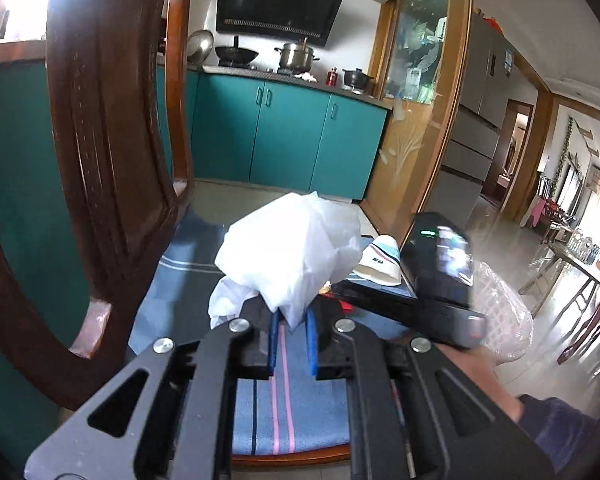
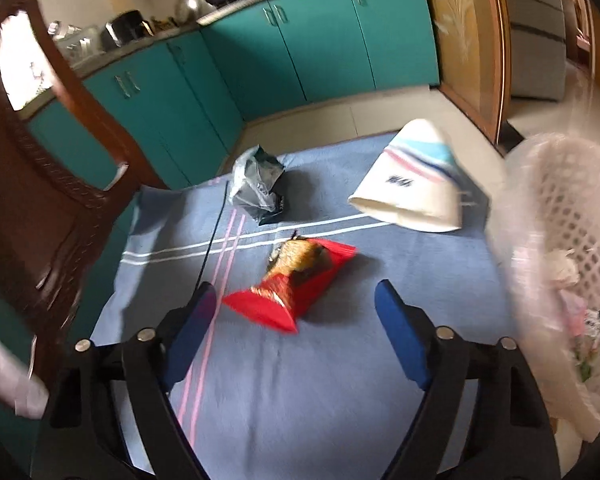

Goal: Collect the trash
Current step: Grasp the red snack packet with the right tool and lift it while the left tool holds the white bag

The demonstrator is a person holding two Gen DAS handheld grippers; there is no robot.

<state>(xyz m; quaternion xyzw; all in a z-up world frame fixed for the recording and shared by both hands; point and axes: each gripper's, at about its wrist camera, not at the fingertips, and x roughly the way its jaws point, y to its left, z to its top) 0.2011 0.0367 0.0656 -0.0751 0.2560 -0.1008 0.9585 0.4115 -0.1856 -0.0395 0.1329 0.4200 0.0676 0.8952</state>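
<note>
Our left gripper (image 1: 292, 322) is clamped on a crumpled white plastic bag (image 1: 288, 252), which bulges up above the blue pads and blocks most of the blue striped cloth (image 1: 288, 412) beneath. Our right gripper (image 2: 296, 312) is spread wide with nothing in it, hanging over the same cloth. A red snack wrapper (image 2: 292, 284) lies flat just past its fingertips at 12 o'clock. From that wrapper, a crumpled grey bag (image 2: 258, 184) sits at about 11 o'clock and a tipped-over paper cup (image 2: 412, 184) at 1 o'clock. A white lined basket (image 2: 560, 248) stands at 3 o'clock, at the cloth's edge.
</note>
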